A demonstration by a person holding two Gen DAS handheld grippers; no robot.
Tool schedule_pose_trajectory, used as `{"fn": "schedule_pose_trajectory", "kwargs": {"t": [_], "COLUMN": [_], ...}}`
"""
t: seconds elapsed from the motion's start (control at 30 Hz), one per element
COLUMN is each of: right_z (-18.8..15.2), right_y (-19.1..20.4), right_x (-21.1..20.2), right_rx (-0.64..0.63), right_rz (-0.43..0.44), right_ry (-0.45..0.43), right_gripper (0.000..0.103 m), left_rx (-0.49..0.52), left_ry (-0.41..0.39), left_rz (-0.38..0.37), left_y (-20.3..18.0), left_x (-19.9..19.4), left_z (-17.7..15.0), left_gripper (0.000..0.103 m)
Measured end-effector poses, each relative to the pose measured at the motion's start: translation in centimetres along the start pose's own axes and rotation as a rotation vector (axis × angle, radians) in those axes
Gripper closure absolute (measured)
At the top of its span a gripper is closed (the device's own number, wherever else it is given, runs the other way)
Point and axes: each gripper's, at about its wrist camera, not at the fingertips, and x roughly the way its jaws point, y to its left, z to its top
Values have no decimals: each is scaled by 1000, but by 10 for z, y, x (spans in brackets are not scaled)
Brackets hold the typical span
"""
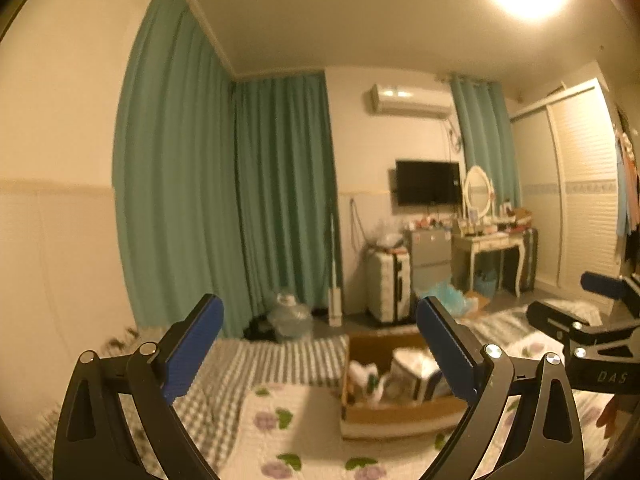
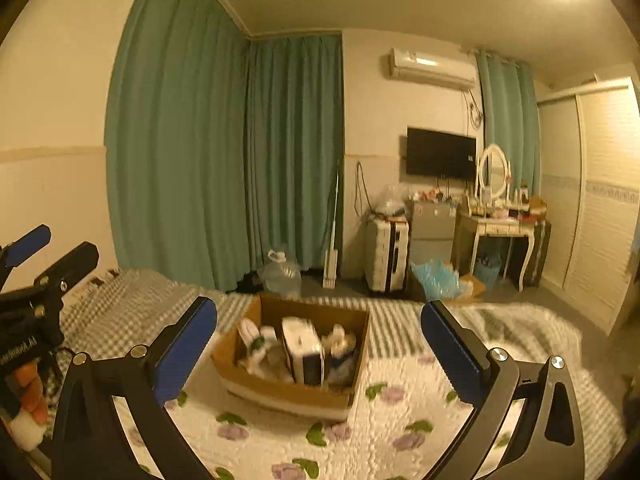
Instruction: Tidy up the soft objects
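Note:
An open cardboard box (image 2: 280, 394) stands on a bed with a flowered quilt (image 2: 360, 436). It holds several soft toys and a white and dark pack (image 2: 302, 350). The box also shows in the left wrist view (image 1: 400, 414), blurred. My left gripper (image 1: 320, 320) is open and empty, raised above the bed, left of the box. My right gripper (image 2: 320, 320) is open and empty, raised above the quilt with the box between its fingers in view. Each gripper shows at the edge of the other's view, the right gripper (image 1: 568, 300) and the left gripper (image 2: 64, 248).
A checked blanket (image 2: 132, 304) covers the bed's left side. Beyond the bed are green curtains (image 2: 224, 152), a water jug (image 2: 280, 274), a suitcase (image 2: 386, 256), a dressing table (image 2: 504, 232) and a wardrobe (image 2: 600, 200).

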Motion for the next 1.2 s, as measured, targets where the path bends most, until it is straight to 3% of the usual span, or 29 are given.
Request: {"fn": "schedule_pose_trajectory", "kwargs": {"t": [0.17,0.3,0.57,1.2], "right_z": [-50,-55,-55,-57], "right_y": [-14,-17,-13,-3], "right_x": [37,50,49,49], "right_rx": [47,55,29,9], "right_rz": [-43,-45,-61,-66], "right_ry": [100,138,133,131], "right_gripper": [0,0,0,0], "left_rx": [-4,-12,-40,-53], "left_ry": [104,165,233,259], "left_rz": [-13,-32,-83,-95], "left_y": [-6,-13,-16,-15], "left_x": [33,43,50,51], "left_z": [-54,-76,-93,-95], "left_gripper": [4,4,4,4]}}
